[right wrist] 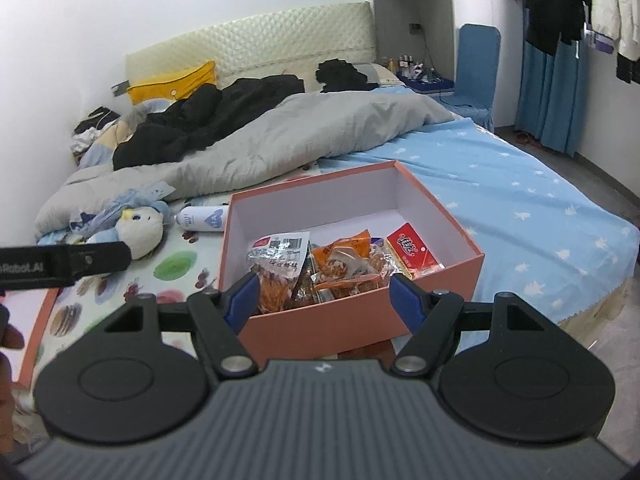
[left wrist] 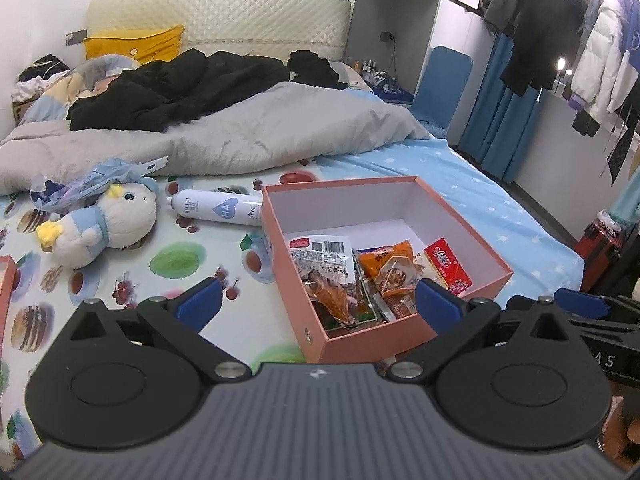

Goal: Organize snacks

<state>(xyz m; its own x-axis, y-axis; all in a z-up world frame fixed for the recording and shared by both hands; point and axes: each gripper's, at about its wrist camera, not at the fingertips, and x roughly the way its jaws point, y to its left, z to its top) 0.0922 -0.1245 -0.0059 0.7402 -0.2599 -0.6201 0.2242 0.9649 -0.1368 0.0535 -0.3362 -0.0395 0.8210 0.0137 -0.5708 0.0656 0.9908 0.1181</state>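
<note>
Both your left gripper [left wrist: 320,300] and right gripper [right wrist: 322,296] stand apart, empty. Approach the pink box [right wrist: 360,320] squarely; its lid [left wrist: 6,280] lies far left.

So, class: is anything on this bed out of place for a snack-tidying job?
Yes. A white spray can lies on its side against the pink box, beside a plush toy; neither is a snack. The snack packets sit jumbled inside the box.

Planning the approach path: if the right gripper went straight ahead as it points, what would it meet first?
Probably the pink box: its near wall sits between the open right gripper fingers, with the snack packets just beyond. Depth is unclear.
</note>
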